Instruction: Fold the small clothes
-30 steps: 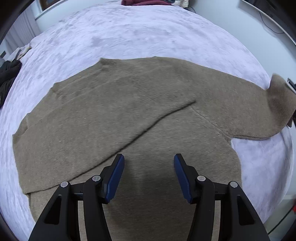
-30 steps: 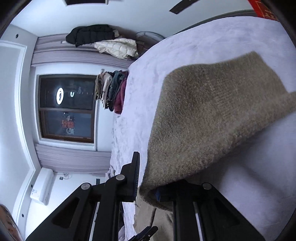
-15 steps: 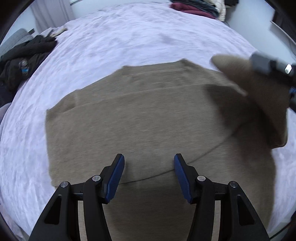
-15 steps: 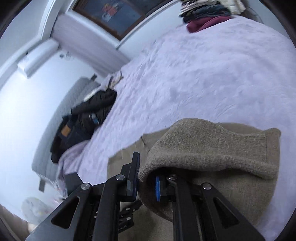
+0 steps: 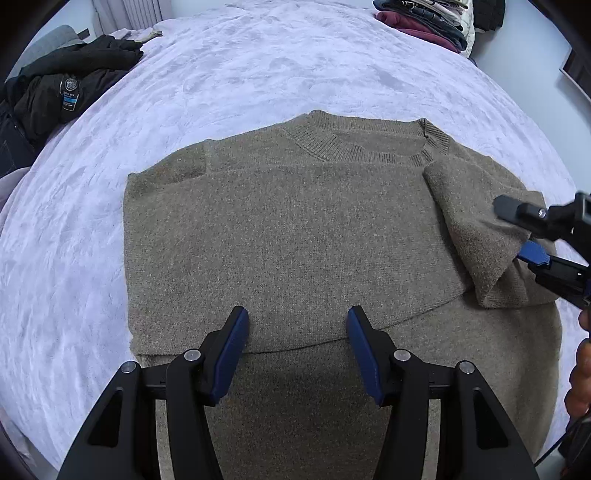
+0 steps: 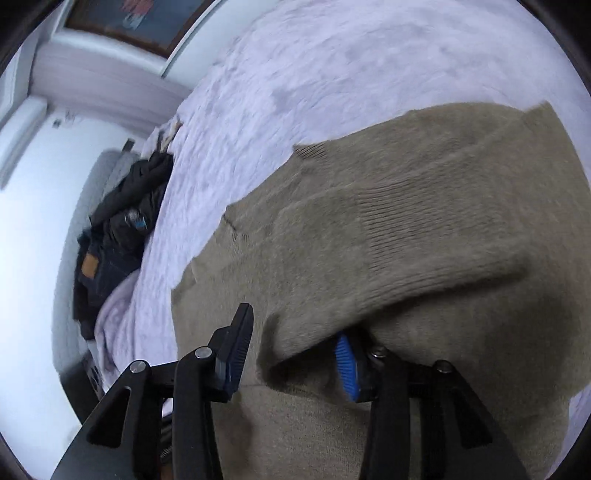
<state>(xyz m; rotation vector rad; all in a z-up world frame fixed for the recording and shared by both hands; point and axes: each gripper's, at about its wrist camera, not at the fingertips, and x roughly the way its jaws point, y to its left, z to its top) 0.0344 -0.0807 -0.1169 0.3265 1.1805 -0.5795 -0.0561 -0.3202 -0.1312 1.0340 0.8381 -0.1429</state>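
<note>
A brown knit sweater (image 5: 288,221) lies flat on the pale lilac bed, collar at the far side, its left sleeve folded across the body. My left gripper (image 5: 295,325) is open and empty, hovering over the sweater's lower middle. The right sleeve (image 5: 476,221) is folded inward over the right side of the sweater. My right gripper (image 6: 291,343) is open at that sleeve's cuff; the cuff (image 6: 369,295) drapes over the right fingertip (image 6: 347,362). The right gripper also shows at the right edge of the left wrist view (image 5: 524,232).
A dark jacket and jeans pile (image 5: 62,88) lies at the bed's far left, also in the right wrist view (image 6: 118,236). A stack of folded clothes (image 5: 424,18) sits at the far right. The bed cover (image 5: 258,66) stretches beyond the collar.
My right gripper carried the right sleeve inward over the sweater body and opened, letting the cuff go. My left gripper's view swung to face the collar squarely.
</note>
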